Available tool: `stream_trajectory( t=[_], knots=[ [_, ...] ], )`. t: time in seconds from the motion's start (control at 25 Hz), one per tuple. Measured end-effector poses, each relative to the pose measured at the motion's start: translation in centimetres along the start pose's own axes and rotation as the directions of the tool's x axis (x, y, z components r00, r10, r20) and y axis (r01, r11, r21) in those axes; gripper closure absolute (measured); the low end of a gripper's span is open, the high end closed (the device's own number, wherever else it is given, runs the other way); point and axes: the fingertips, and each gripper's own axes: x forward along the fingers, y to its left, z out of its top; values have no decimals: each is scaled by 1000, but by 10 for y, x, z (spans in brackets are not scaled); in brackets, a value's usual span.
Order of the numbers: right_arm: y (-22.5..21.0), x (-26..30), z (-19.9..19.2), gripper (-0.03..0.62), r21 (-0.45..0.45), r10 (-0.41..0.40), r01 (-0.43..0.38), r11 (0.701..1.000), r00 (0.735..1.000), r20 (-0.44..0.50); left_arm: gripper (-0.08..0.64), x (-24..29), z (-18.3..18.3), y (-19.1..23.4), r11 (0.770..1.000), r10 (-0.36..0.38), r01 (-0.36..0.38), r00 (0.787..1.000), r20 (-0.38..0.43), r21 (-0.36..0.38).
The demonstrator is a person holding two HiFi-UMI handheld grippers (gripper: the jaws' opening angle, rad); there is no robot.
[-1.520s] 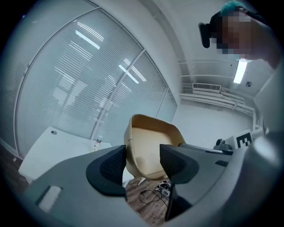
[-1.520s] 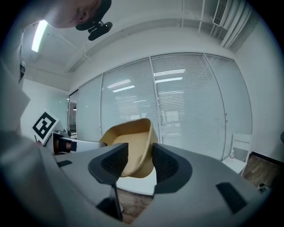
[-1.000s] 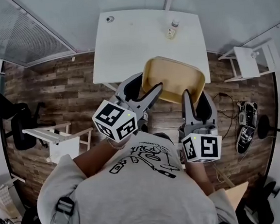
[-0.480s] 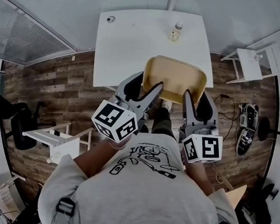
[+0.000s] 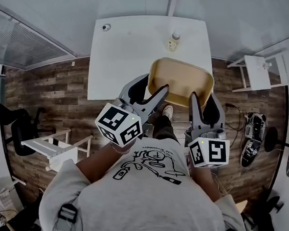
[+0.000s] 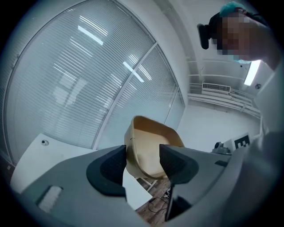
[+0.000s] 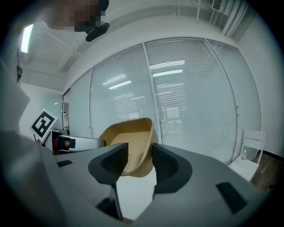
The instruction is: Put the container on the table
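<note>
With the fingers of the left gripper (image 5: pixel 147 90) and right gripper (image 5: pixel 203 100) each clamped on the near rim of the container (image 5: pixel 181 81), held aloft just beyond the fingertips at the tabletop (image 5: pixel 129 53) edge, advance level and lower both sides together, short of the bottle (image 5: pixel 173 42).

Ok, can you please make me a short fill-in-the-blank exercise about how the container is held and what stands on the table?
1. The number of grippers holding the container is ___: the left gripper and the right gripper each have their jaws on its rim.
2. A small bottle stands on the white ___.
3. Inside the container there is ___.

Missing words: two; table; nothing.
</note>
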Motion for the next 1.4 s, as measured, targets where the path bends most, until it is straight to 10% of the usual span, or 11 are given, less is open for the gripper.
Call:
stream_trajectory(
  t=[0.76, 1.4],
  knots=[
    [-145, 86, 30, 434, -12, 70, -70, 997, 997, -6, 344, 158, 20, -3, 997, 63, -63, 998, 3, 37],
    [-102, 144, 45, 434, -38, 110, -110, 993, 994, 4, 353, 144, 63, 57, 995, 93, -94, 994, 58, 17]
  ],
)
